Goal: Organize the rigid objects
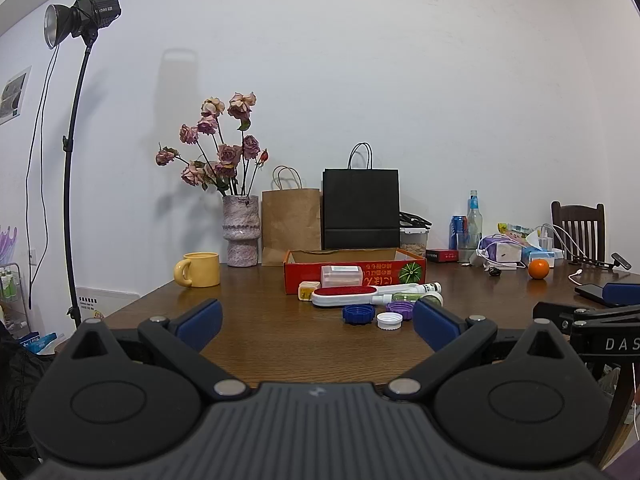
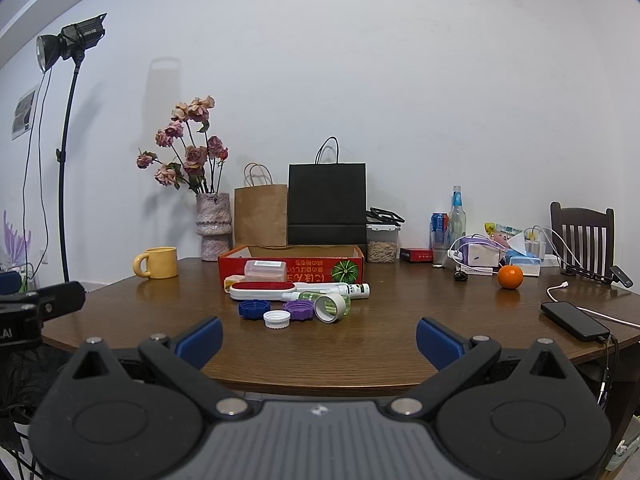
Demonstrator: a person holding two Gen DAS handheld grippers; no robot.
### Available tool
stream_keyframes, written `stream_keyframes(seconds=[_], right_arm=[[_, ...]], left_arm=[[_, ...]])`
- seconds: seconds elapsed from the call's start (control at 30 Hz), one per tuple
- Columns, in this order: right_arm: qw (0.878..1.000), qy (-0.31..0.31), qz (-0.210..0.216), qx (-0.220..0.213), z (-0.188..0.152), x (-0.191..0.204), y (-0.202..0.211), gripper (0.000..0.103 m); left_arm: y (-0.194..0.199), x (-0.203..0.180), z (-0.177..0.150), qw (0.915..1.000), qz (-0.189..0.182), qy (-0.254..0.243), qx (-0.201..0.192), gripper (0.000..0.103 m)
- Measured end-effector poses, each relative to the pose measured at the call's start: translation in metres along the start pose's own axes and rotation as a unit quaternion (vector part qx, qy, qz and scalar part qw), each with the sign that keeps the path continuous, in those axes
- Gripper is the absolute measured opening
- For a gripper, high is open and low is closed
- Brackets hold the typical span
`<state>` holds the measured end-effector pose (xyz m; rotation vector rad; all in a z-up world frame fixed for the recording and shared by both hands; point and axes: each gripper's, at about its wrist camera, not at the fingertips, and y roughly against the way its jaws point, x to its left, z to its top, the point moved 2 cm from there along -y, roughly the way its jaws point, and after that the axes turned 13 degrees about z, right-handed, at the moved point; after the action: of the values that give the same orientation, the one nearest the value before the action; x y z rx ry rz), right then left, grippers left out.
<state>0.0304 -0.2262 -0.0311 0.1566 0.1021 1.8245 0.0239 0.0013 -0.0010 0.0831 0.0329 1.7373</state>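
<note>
- Both sets of jaws stand wide apart and empty: left gripper (image 1: 318, 326) and right gripper (image 2: 319, 336) hover at the near edge of the counter (image 2: 380, 344), well short of the clutter.
- The task's things sit mid-counter, just in front of the red cardboard box (image 2: 292, 266), which looks open-topped and empty.
- Nearest: a blue cap (image 2: 253, 309), a white cap (image 2: 277, 318) and a purple cap (image 2: 298, 309). Light, stiff and ridged, I'd say; pinch across the rim.
- The tape roll (image 2: 331, 307) lies tilted, its opening facing near. Light; grip across its width.
- The lint brush (image 2: 266, 291) has its long axis left-right, with the handle pointing right. Take the handle.
- The tube (image 2: 352, 290) also lies left-right. Smooth, likely to roll.
- The clear plastic case (image 2: 265, 269) leans against the box front.
</note>
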Motion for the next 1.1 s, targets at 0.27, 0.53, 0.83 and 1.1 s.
stream_keyframes(seconds=[0.27, 0.53, 0.83, 1.1], right_arm=[[1.0, -0.001, 0.001, 0.001, -0.001, 0.0, 0.0, 0.103], [1.0, -0.006, 0.004, 0.008, -0.003, -0.001, -0.003, 0.103], [0.997, -0.044, -0.01, 0.055, -0.02, -0.021, -0.038, 0.103], [0.994, -0.049, 0.013, 0.092, -0.02, -0.039, -0.091, 0.103]], left_arm=[[-0.001, 0.0, -0.001, 1.0, -0.003, 0.0, 0.003, 0.103], [-0.004, -0.001, -0.007, 0.9999, -0.013, 0.0, 0.011, 0.103], [-0.042, -0.012, -0.025, 0.9982, -0.024, -0.051, 0.02, 0.103], [-0.091, -0.012, -0.026, 0.9976, -0.007, -0.042, 0.054, 0.103]])
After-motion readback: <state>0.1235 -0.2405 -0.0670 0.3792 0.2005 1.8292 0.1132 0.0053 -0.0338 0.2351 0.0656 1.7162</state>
